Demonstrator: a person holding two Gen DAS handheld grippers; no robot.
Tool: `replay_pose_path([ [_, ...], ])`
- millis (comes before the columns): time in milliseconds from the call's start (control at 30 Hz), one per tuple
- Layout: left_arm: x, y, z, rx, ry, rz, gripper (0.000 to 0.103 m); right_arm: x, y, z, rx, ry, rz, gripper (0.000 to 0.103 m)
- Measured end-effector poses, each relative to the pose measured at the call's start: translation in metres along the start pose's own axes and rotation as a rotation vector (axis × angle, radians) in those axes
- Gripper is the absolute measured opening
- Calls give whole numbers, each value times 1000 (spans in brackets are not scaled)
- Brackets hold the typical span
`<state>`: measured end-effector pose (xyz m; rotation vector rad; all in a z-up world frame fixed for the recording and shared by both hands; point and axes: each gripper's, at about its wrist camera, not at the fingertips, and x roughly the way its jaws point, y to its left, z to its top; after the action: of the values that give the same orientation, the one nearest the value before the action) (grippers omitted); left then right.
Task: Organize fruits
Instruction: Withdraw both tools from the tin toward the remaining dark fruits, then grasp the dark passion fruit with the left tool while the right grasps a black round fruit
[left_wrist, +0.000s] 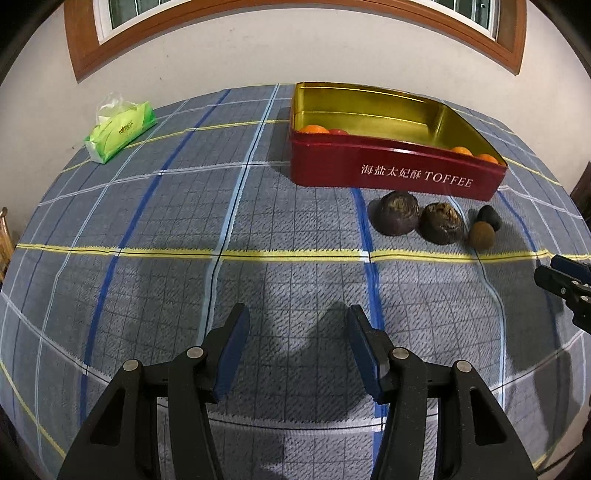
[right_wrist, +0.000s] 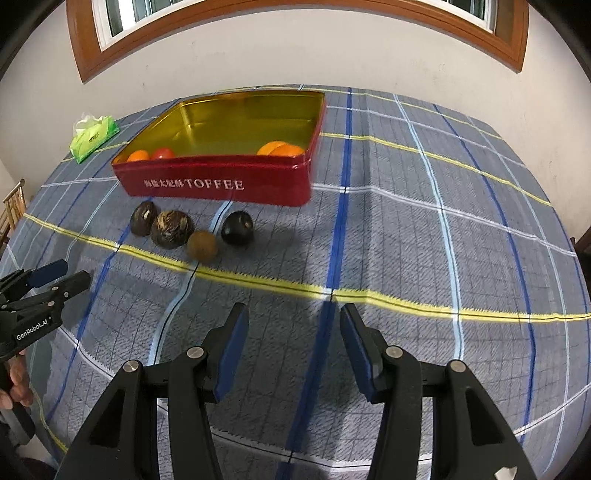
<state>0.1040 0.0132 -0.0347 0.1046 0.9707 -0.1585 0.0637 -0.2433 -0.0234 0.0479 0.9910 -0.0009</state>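
Dark, rough-skinned fruits lie in a row on the plaid tablecloth (right_wrist: 406, 229) just in front of the red toffee tin (right_wrist: 221, 184), left of centre in the right wrist view: two dark halves (right_wrist: 172, 229), a brown kiwi-like fruit (right_wrist: 202, 246) and a black one (right_wrist: 237, 228). Oranges (right_wrist: 280, 149) already sit inside. Both the right gripper (right_wrist: 291, 332) and left gripper (left_wrist: 297, 330) are wide apart, holding nothing. These look light, firm but bruisable and prone to roll; pinch across the widest middle.

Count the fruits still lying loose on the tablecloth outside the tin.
4, in a row before the red tin: a dark fruit leftmost, a larger dark fruit beside it, a small brown fruit, and a black fruit rightmost. None seems hidden.
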Motion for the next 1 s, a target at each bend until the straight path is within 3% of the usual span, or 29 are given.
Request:
replay_pose_path([
  [633,20,-22,29,45,-17,-10,55,31,29,30,-75,0,29,36],
  [1000,31,-27,39,46,-30,-27,55,48,33,45,-87,-7,38,35],
])
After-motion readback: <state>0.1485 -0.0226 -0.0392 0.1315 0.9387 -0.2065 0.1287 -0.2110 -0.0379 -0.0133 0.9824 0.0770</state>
